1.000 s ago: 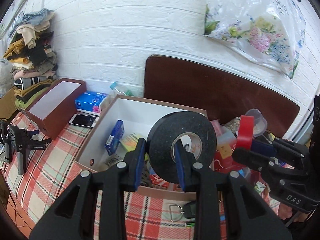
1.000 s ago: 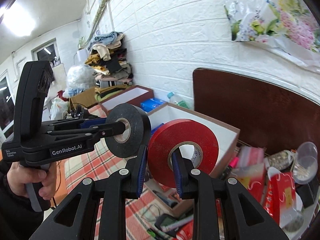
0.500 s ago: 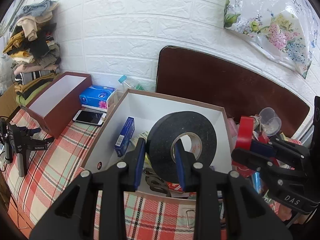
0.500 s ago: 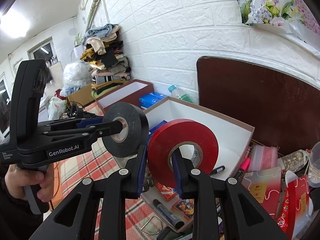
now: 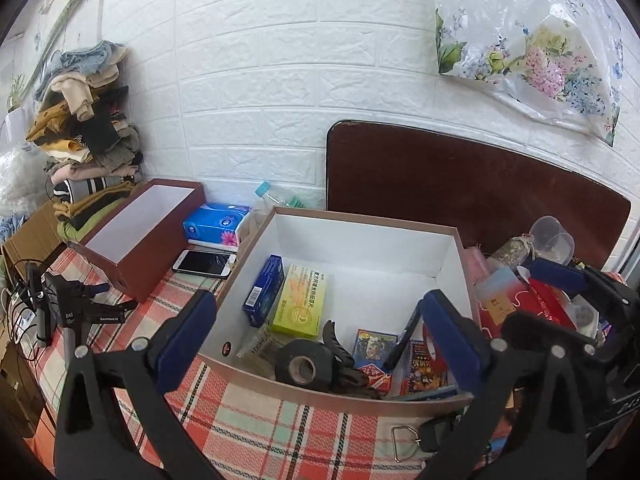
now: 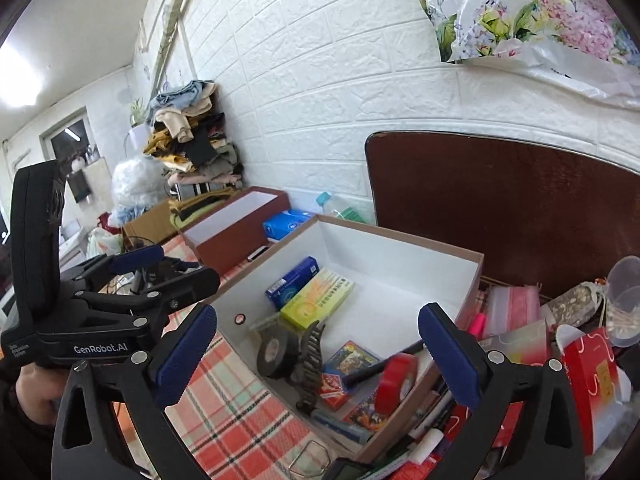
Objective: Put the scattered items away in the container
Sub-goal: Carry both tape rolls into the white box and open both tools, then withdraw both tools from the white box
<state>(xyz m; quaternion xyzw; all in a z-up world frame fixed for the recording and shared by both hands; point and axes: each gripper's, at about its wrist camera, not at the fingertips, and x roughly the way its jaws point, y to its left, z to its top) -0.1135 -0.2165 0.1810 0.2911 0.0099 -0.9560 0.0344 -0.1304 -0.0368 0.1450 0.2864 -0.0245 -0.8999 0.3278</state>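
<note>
Both grippers poised over an open rectangular cardboard box [image 5: 460, 264], brown outside, smooth white inside, set on a red, white and green plaid cloth [image 5: 256, 432]

Left gripper [image 5: 320, 344]: black plastic arms, ribbed blue pads, jaws opening and spread wide, nothing between them. Matte black roll of cloth tape [image 5: 305, 364] lying loose on the box floor near the front wall, tilted, pale core showing, touching a dark toothed plastic hair claw [image 5: 340, 354]

Right gripper [image 6: 320, 356]: same build, jaws opening and spread wide, nothing gripped. Glossy red roll of vinyl tape [image 6: 396, 380], blurred, standing on edge in the front right corner of the box, over a black marker pen [image 6: 380, 368] and small printed card packs [image 6: 348, 358]

Further back in the box: a flat blue carton [image 5: 264, 290] beside a yellow-green carton [image 5: 302, 300], both leaning toward the left wall

Left of the box: a second, narrower brown box with white lining [image 5: 144, 236], a white smartphone [image 5: 204, 263] face up on the cloth, a blue soft tissue pack [image 5: 216, 222]

Behind: a white embossed brick-pattern wall [image 5: 260, 100], a dark brown rounded board [image 5: 460, 184], a crinkled floral plastic bag [image 5: 528, 40]. Right of the box, a heap of red and clear packets [image 6: 560, 344], not sorted
</note>
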